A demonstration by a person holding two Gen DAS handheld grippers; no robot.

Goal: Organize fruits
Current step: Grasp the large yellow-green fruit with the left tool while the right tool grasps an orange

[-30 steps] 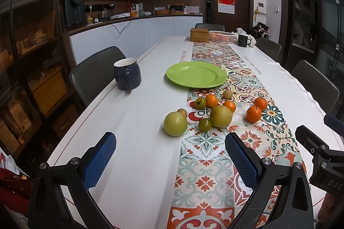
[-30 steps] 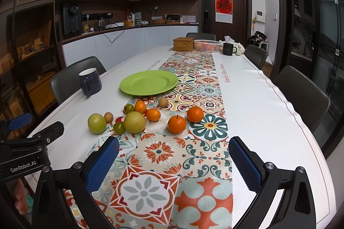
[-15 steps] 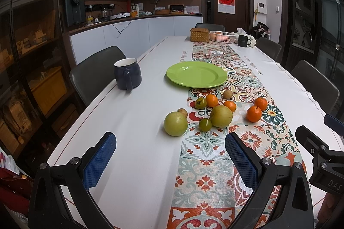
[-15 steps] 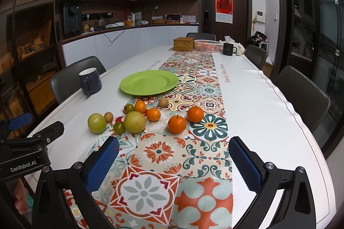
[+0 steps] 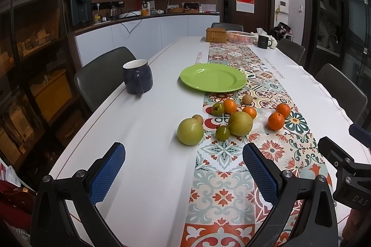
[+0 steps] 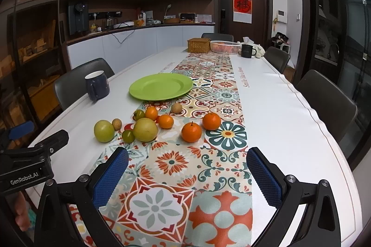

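A: Green plate [image 5: 213, 77] bare, all fruit loose on the patterned runner [image 6: 176, 168] short of it. Where from the fingers?

B: The left gripper [image 5: 183, 171] hangs spread and empty; the big green fruit [image 5: 190, 131] lies at twelve o'clock, near, round, no long axis. The right gripper [image 6: 186, 174] is likewise released, the nearest orange [image 6: 191, 131] at twelve.

A: Which hand leads?

B: I judge either; each has its own target.

A: Obstacles?

B: A small green fruit [image 5: 222, 132] touches the yellow-green one [image 5: 240, 123]. The navy mug [image 5: 138, 76] stands at ten o'clock, well apart.
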